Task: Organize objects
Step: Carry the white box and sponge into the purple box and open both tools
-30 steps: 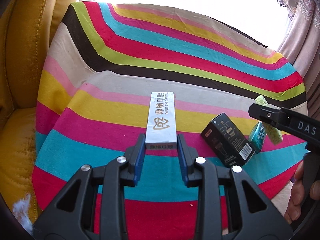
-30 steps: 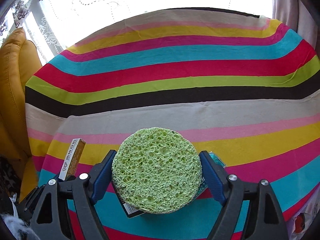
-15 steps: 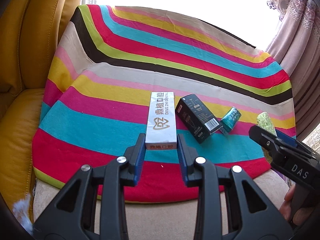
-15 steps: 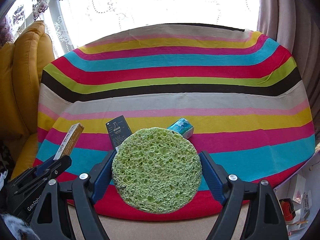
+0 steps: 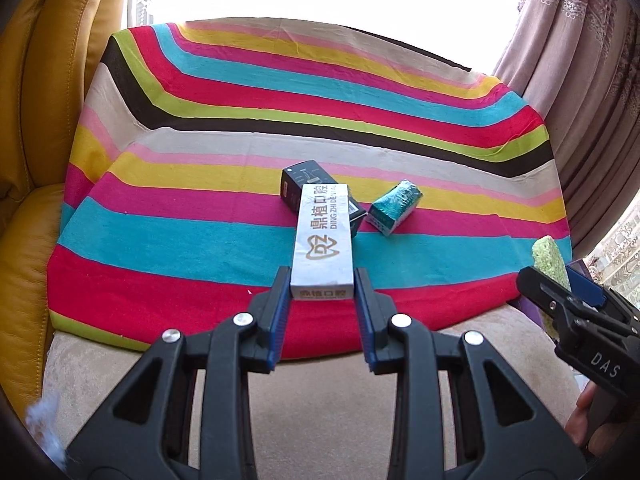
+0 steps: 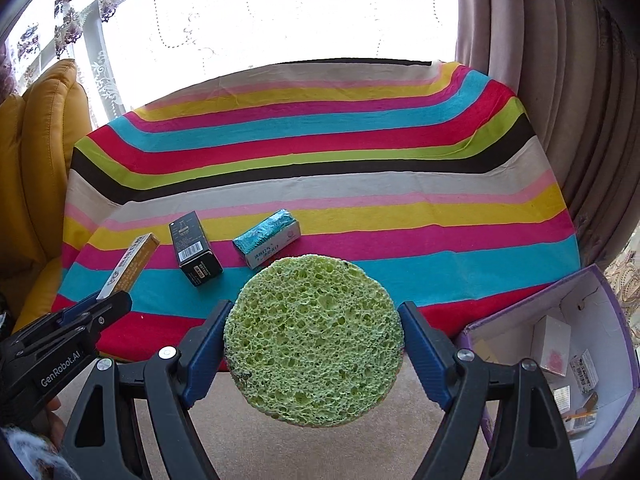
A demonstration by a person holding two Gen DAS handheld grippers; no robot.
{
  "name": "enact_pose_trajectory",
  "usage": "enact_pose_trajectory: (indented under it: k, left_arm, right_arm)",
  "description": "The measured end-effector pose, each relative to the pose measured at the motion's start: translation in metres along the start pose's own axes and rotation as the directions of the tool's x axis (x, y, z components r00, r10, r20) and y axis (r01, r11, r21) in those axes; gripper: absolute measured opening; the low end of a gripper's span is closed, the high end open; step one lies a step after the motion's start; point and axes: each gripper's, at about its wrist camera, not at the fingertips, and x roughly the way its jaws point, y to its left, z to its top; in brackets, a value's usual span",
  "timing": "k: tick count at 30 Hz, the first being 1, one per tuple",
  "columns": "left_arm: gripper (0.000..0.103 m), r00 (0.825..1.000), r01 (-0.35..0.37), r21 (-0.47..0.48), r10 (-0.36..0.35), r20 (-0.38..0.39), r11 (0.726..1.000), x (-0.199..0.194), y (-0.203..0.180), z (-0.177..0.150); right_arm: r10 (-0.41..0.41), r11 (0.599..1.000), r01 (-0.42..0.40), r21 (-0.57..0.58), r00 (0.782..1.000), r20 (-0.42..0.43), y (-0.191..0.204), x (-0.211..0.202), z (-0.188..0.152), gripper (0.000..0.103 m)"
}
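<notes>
Left gripper (image 5: 322, 294): its two blue-padded fingers (image 5: 280, 300) are clamped on the near end of one long silver box (image 5: 324, 240), which juts forward from between them, lifted clear of the striped cloth (image 5: 200, 240). The box bears a tooth-shaped logo, Chinese characters and the line "DING ZHI DENTAL". In the right wrist view the same box (image 6: 130, 266) shows a gold side, and the left gripper's body reads "GenRobot.AI".

Right gripper (image 6: 312, 344): its fingers (image 6: 420, 344) press on the two opposite edges of one round green sponge (image 6: 314, 338), held flat face toward the camera in front of the cloth's near edge. In the left wrist view the sponge (image 5: 550, 258) appears edge-on, and the right gripper's body there carries the letters "DAS".

On the cloth-covered surface lie two more items, close together but apart: one black box (image 6: 194, 254) with a barcode label, and one teal foil-wrapped packet (image 6: 266, 238) whose print is too small to read.

At lower right of the right wrist view stands one open purple-edged box (image 6: 624, 344) holding several small packages. A yellow leather seat (image 5: 32, 120) borders the left side; curtains (image 6: 540, 80) hang at right.
</notes>
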Motion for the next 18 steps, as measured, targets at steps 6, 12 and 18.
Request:
enact_pose_trajectory:
  k: [6,12,18]
  left_arm:
    - [0.035,0.998,0.050,0.034,-0.050,-0.025,0.998,-0.001,-0.029,-0.006]
    - [0.035,0.990,0.128,0.060,-0.123,-0.073,0.990,0.004,-0.062,-0.014]
    - [0.035,0.976,0.192,0.100,-0.180,-0.121,0.976,0.009,-0.100,-0.020]
  right_arm:
    - [-0.043,0.998,0.043,0.041,0.999,0.005,-0.035,-0.018,-0.010,0.083]
    - [-0.118,0.989,0.117,0.094,0.993,0.009,-0.080,-0.037,-0.020,0.083]
    - [-0.205,0.968,0.203,0.150,0.979,0.000,-0.131,-0.055,-0.032,0.083]
